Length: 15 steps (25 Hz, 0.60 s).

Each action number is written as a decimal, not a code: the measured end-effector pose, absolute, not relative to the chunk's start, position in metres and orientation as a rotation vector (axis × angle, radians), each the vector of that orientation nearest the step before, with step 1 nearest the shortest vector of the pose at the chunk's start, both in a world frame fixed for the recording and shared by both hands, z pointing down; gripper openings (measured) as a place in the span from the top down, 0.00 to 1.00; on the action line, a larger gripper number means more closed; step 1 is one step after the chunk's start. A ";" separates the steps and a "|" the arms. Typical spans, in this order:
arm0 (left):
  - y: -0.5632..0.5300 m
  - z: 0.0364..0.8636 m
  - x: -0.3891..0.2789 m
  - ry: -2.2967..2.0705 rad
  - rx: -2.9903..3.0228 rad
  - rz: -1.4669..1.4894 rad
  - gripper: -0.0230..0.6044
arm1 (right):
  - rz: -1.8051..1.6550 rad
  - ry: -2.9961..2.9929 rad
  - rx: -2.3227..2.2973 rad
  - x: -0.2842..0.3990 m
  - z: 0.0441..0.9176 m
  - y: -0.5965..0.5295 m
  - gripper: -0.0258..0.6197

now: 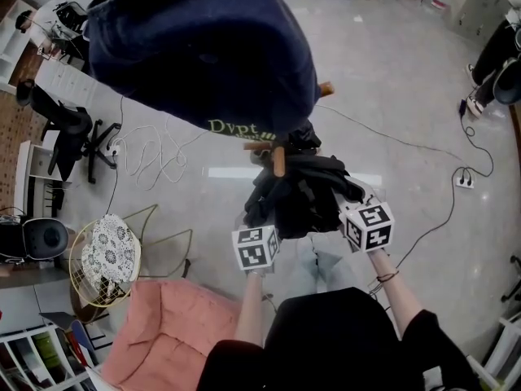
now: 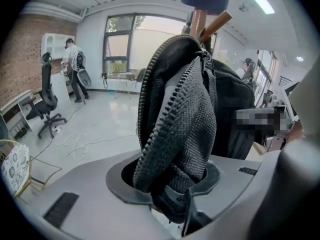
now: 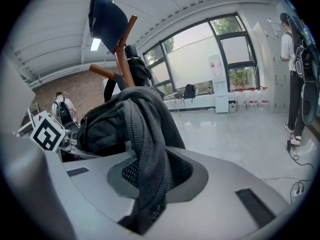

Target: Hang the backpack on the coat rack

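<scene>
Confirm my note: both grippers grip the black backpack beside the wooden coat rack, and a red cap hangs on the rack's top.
One thing is wrong: the cap is navy blue, not red, as the right gripper view shows. The rest holds: the left gripper and the right gripper both grip the black backpack beside the wooden coat rack.

Bright daylight from the windows glares off the floor — gripper views bend and darken at edges.
</scene>
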<state>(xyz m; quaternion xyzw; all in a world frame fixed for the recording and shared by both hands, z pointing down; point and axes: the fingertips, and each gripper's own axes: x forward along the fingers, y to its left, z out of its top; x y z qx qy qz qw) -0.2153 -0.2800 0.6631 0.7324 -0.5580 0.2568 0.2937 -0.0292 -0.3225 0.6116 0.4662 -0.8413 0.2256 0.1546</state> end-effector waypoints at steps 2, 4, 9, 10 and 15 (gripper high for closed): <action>-0.282 0.664 -0.217 -1.495 1.942 0.665 0.72 | 0.651 -2.412 1.333 -0.029 0.613 -0.324 0.88; -0.284 0.665 -0.218 -1.504 1.932 0.641 0.70 | 0.658 -2.412 1.326 -0.029 0.615 -0.324 0.88; -0.288 0.667 -0.221 -1.546 1.903 0.622 0.65 | 0.676 -2.386 1.326 -0.026 0.618 -0.328 0.84; -0.288 0.668 -0.222 -1.562 1.889 0.604 0.63 | 0.688 -2.380 1.334 -0.025 0.619 -0.329 0.82; -0.284 0.671 -0.219 -1.576 1.839 0.506 0.51 | 0.774 -2.389 1.334 -0.024 0.623 -0.326 0.68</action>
